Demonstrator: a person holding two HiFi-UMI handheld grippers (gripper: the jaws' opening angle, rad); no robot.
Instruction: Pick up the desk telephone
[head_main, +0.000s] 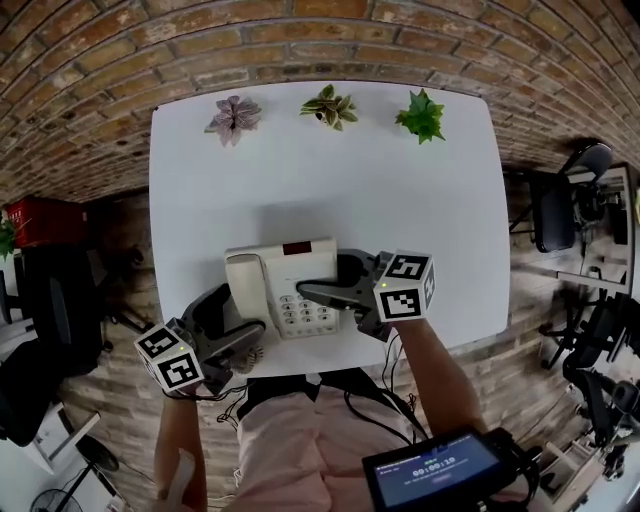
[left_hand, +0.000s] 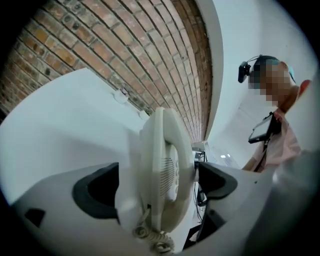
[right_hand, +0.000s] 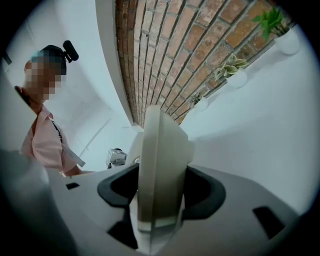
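Note:
A cream desk telephone (head_main: 285, 270) sits near the front edge of the white table (head_main: 330, 180), its handset on the left and its keypad on the right. My left gripper (head_main: 243, 325) is at the phone's left end. In the left gripper view its jaws (left_hand: 157, 185) stand wide on either side of the handset (left_hand: 165, 165), with a thin gap at the right pad and the coiled cord (left_hand: 150, 235) below. My right gripper (head_main: 325, 278) reaches in from the right. Its pads (right_hand: 202, 192) press on both faces of the phone's right edge (right_hand: 157, 150).
Three small potted plants (head_main: 233, 117), (head_main: 329, 106), (head_main: 421, 115) line the table's far edge in front of a brick wall. An office chair (head_main: 560, 205) stands to the right and a red crate (head_main: 45, 220) to the left. A screen device (head_main: 440, 470) hangs at my chest.

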